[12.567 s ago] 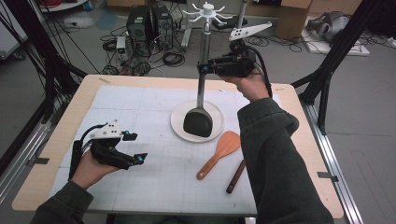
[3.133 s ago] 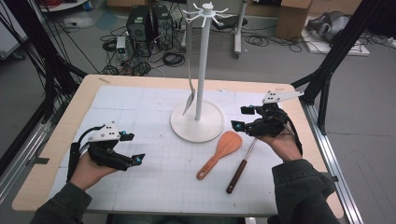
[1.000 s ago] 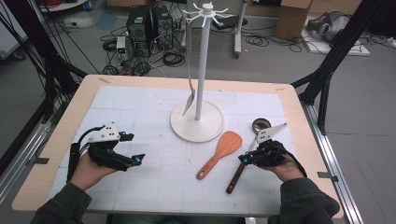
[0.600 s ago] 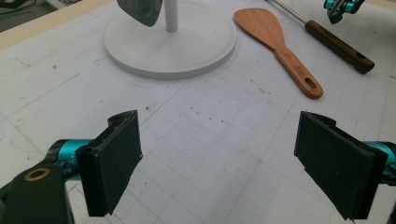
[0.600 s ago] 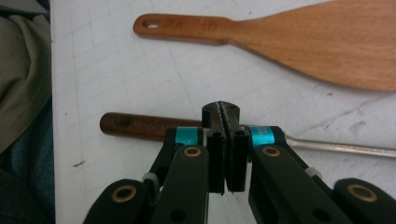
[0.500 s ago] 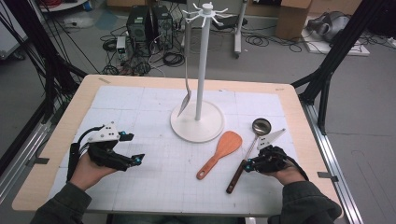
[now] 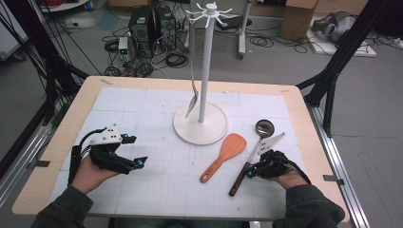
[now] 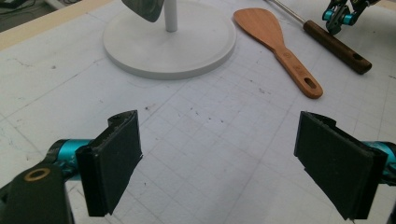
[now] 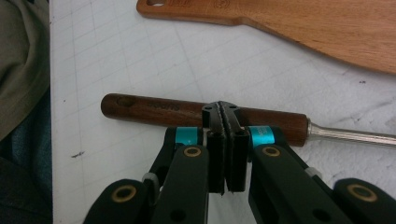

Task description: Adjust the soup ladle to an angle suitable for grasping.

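Observation:
A ladle (image 7: 256, 145) with a steel bowl and a dark wooden handle (image 9: 187, 114) lies on the white mat at the right. My right gripper (image 7: 250, 173) is low over that handle, its jaws shut together, tips (image 9: 224, 111) at the handle's middle and gripping nothing. A wooden spatula (image 7: 223, 152) lies just left of the ladle. A dark turner (image 7: 192, 102) hangs from the white stand (image 7: 205, 61). My left gripper (image 7: 136, 151) rests at the near left, open and empty, its pads (image 8: 114, 163) wide apart over bare mat.
The stand's round base (image 7: 187, 130) sits mid-table behind the utensils. In the left gripper view the base (image 8: 140, 51), the spatula (image 8: 280, 46), the ladle handle (image 8: 336, 46) and the other gripper (image 8: 343, 14) lie ahead. The table's right edge (image 7: 313, 156) is close to my right hand.
The right gripper has slid a little toward the near edge, down along the ladle's handle, jaws shut throughout. Earlier it carried the dark turner to the stand. The left hand has stayed put.

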A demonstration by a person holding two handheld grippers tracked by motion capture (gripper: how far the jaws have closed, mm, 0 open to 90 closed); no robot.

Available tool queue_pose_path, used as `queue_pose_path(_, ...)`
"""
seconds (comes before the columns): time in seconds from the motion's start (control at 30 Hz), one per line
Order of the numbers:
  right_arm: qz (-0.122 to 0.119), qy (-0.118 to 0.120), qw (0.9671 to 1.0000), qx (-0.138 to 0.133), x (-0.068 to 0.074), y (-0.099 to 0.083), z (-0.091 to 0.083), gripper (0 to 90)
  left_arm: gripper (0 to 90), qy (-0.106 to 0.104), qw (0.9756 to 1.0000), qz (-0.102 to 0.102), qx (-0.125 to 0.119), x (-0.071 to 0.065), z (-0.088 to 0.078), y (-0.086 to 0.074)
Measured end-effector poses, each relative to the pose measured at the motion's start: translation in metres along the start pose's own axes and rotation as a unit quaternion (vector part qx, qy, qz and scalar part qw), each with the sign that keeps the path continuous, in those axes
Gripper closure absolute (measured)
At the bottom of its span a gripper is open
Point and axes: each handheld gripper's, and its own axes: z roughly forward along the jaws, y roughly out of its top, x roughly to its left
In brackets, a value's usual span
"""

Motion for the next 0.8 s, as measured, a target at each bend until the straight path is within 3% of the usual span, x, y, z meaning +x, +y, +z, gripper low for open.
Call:
queue_pose_path(0.3, -0.001, 0.004, 1.0, 0.001, 0.0004, -0.0007, 0.0012, 89.6, 15.3, 0.001, 1.0, 0.001, 0.001, 0.0001, -0.0002, 0.0001)
queue_pose_path(0.8, -0.002, -0.011, 0.9999, -0.009, 0.0012, 0.0053, 0.0077, 89.6, 15.3, 0.001, 1.0, -0.001, 0.0, 0.0, 0.0, 0.0)
